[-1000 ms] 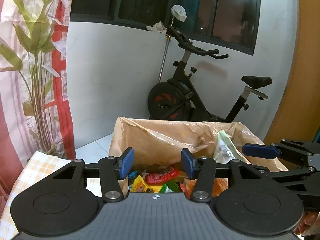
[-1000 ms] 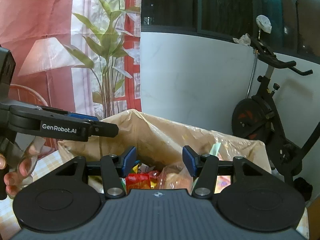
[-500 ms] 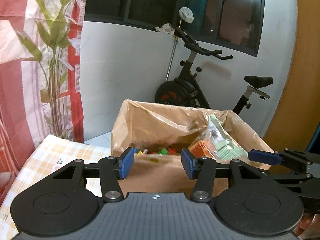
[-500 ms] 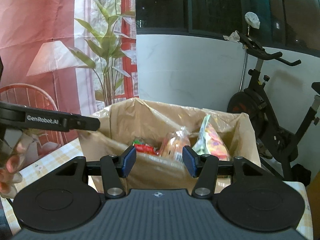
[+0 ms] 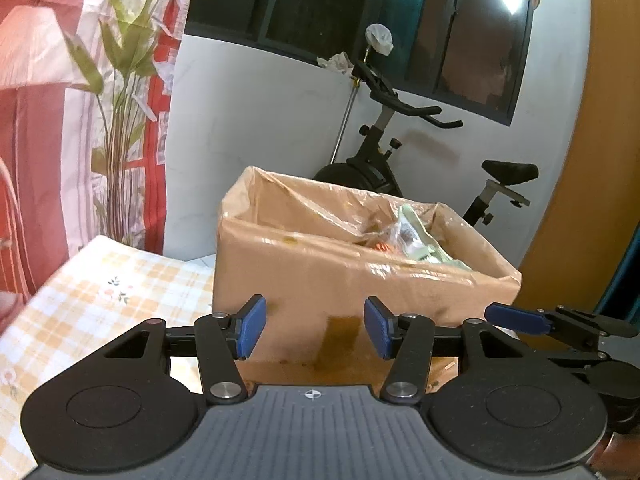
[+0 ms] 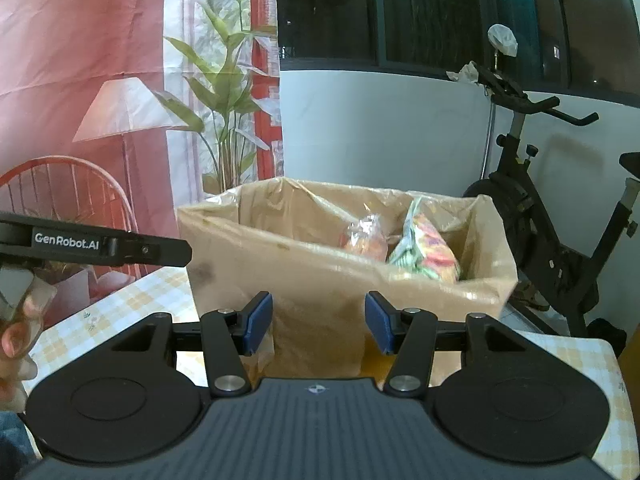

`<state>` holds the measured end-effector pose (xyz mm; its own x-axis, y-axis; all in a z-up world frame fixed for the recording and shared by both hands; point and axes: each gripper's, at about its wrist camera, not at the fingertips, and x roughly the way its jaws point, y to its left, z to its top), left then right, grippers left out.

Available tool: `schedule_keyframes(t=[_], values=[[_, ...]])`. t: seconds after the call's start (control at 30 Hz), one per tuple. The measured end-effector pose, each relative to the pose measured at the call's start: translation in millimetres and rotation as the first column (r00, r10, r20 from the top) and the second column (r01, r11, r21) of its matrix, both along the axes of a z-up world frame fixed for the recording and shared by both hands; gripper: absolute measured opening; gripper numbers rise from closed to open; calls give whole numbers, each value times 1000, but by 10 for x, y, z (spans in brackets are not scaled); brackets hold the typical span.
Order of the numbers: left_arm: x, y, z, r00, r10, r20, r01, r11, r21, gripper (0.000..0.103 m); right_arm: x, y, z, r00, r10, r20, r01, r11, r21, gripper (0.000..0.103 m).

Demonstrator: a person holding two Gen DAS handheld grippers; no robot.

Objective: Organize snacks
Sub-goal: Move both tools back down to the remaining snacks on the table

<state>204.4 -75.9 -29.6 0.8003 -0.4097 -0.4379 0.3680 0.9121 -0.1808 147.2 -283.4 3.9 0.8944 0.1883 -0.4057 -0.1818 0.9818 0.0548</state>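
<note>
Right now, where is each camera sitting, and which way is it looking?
Left wrist view: sits on the left hand-held gripper, looks forward and slightly down at the cardboard box; own blue fingers show, the right hand-held gripper pokes in at right.
Right wrist view: sits on the right hand-held gripper, faces the same box; a hand shows at left.
Both share the box, exercise bike and checked tablecloth.

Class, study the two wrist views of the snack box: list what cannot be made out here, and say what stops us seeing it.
- Most of the box's contents: in both views the cardboard box near wall hides all but the snack bags poking above it.
- Print on those bags: blurred and too small.
- Table just before the box: covered by each gripper body.
- Right gripper in the left wrist view: cut by the edge.
</note>
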Motion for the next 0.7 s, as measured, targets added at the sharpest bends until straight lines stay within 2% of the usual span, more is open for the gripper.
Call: schedule_keyframes(t=[0.2,0.4,0.53,0.7], values=[[-103,-89,-253,999,-20,-45,19,1000,-23,57,-168,-80,-156,1000,4,2,-4,1000,-10,55],[-98,-236,-496,995,-32,-91,34,999,22,57,-222,-302,-434,998,-28,-50,29,999,23,55],[-54,-295,-634,993,-26,-117,30,999,38,57,-224,-459,-697,994,-55,-92,56,998,8,55],[0,-370,-837,985,-10,-172,20,998,60,57,-144,-623,-1113,982,-79,-174,78,997,-16,45]])
